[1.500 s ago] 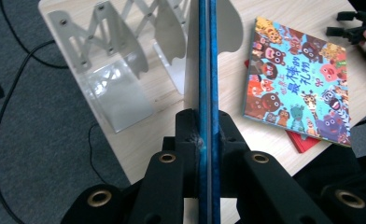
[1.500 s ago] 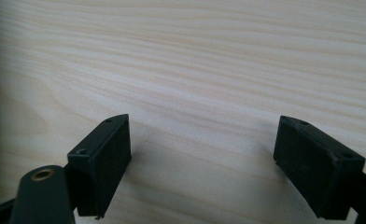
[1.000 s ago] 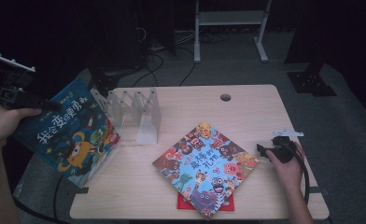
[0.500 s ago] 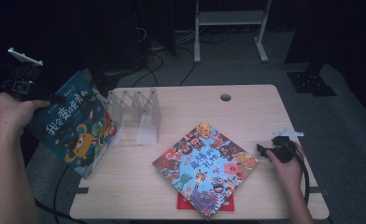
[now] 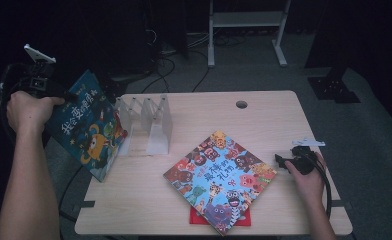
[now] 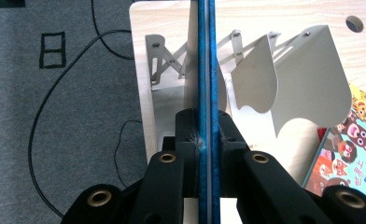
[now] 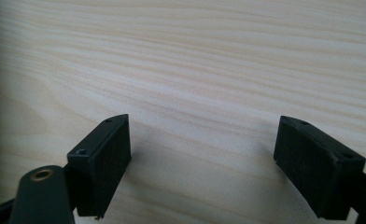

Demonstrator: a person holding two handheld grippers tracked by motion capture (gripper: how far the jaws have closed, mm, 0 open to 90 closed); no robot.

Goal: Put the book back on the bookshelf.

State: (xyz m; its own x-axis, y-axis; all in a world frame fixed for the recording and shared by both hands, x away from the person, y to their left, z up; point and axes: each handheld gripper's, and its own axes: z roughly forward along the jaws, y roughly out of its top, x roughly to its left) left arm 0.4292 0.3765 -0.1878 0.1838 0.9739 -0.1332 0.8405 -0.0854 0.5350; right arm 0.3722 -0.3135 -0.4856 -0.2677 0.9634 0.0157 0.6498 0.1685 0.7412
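Book rack (image 5: 146, 122) stands left of flat book (image 5: 219, 179).

white rack (image 5: 149, 122) blocks the table's (image 5: 264, 115) left; back right bare.

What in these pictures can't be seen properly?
- Red book, high view: the colourful animal book lies on top of it, so just red corners show.
- Blue book, left gripper view: seen edge-on, so its cover is unreadable there.
- Left gripper, high view: its jaws sit behind the hand and the blue book.
- Book rack, high view: its left end sits behind the blue book.
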